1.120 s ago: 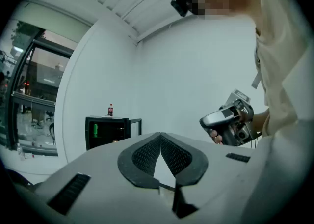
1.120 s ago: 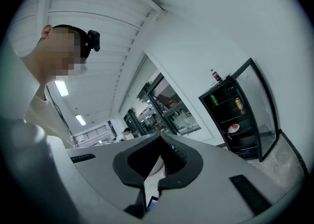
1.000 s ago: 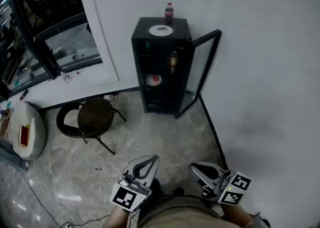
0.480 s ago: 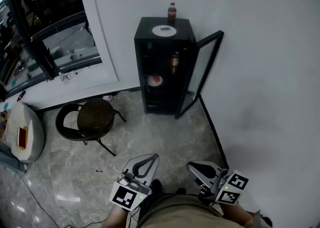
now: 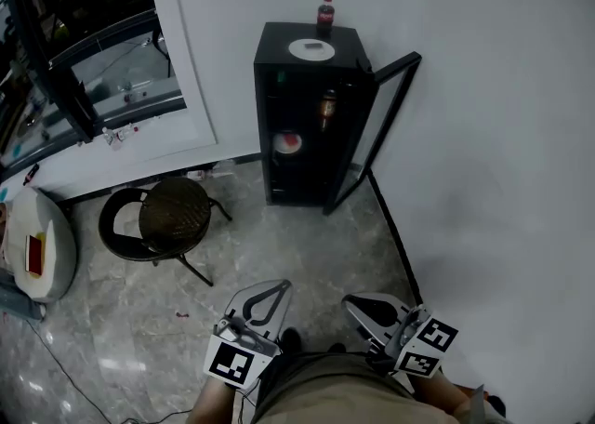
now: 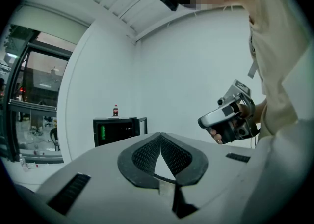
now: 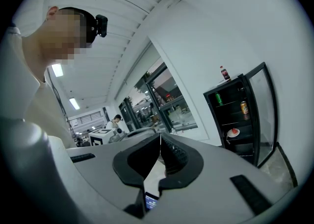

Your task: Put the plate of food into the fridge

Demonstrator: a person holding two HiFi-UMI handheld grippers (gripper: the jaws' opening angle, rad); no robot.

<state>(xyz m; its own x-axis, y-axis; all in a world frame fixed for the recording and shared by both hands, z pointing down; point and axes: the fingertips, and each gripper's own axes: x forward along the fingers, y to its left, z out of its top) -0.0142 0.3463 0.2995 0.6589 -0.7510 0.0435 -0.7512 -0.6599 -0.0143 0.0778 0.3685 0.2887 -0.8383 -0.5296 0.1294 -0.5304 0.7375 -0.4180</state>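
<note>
The black fridge stands against the white wall with its glass door swung open to the right. A white plate of red food rests on a middle shelf inside; the right gripper view shows this plate as well. Both grippers are low in the head view, close to the person's body and far from the fridge. My left gripper is shut and empty, its pads meeting. My right gripper is likewise shut with nothing held.
On the fridge top sit a cola bottle and an empty white plate. A can stands on an upper shelf. A round dark stool stands left of the fridge, a white bin-like object at far left.
In the head view the fridge has drifted slightly up and right, and both grippers have shifted a little across the floor. Both stay shut and empty.
</note>
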